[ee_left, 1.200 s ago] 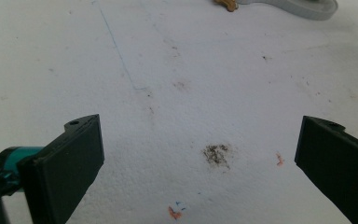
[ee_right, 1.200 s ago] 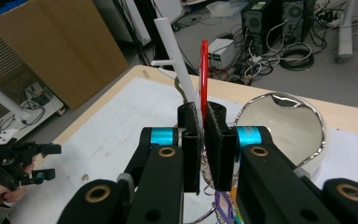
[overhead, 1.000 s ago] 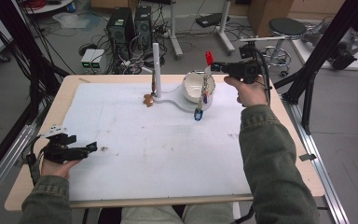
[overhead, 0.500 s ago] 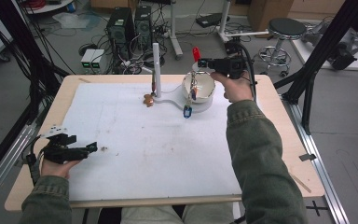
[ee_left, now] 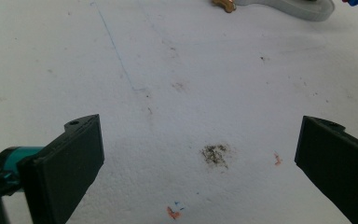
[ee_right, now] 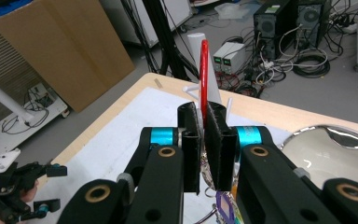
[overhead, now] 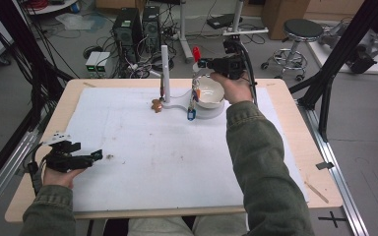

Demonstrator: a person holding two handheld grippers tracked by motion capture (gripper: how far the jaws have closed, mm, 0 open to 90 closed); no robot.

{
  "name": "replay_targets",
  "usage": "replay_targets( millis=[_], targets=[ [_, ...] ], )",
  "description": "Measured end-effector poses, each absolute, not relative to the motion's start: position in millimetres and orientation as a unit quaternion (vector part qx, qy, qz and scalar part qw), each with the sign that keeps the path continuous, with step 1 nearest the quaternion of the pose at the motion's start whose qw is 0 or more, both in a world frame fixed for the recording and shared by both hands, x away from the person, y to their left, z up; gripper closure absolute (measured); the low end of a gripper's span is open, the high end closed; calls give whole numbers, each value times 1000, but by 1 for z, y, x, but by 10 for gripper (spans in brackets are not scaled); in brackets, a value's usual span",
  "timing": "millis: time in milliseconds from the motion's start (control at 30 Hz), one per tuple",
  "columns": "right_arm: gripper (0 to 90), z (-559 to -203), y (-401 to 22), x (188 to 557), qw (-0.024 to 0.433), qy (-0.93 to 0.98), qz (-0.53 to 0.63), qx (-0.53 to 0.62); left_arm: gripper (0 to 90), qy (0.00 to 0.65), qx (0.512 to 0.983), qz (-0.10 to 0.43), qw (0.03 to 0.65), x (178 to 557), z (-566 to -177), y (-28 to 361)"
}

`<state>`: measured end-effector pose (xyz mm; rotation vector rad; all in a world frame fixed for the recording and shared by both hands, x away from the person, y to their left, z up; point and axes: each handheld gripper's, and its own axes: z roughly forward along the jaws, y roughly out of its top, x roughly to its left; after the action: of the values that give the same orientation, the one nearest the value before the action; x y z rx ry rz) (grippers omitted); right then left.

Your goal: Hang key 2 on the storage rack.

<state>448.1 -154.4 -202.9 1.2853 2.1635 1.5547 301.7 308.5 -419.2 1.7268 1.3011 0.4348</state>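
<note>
My right gripper (overhead: 204, 63) is shut on a red ring (overhead: 196, 52) above the left rim of a white bowl (overhead: 211, 94). A bunch of small charms hangs from the ring down to a blue piece (overhead: 191, 115). In the right gripper view the red ring (ee_right: 204, 77) stands upright, pinched between the jaws of my right gripper (ee_right: 203, 135), with a purple charm (ee_right: 224, 205) below. A white post (overhead: 165, 73) rises just left of it, a small brown object (overhead: 156, 105) at its foot. My left gripper (overhead: 94, 156) rests open at the front left, nothing between its jaws.
A white mat (overhead: 167, 152) covers the wooden table (overhead: 295, 147). The bowl sits on a white base (overhead: 215, 112) joined to the post. In the left gripper view the mat (ee_left: 177, 70) carries a dark stain (ee_left: 216, 155). Computers and cables lie on the floor behind.
My right gripper has carried the red ring and its hanging charms leftward, from the bowl's right side to its left rim, nearer the post. The left gripper has stayed put.
</note>
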Motion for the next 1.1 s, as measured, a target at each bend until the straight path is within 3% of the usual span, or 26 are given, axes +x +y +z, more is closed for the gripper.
replay_targets(
  millis=[1100],
  targets=[
    [853, -219, -98, 477, 117, 696, 543, 454, 17, 525, 696, 170, 459, 303, -419, 311]
  ],
)
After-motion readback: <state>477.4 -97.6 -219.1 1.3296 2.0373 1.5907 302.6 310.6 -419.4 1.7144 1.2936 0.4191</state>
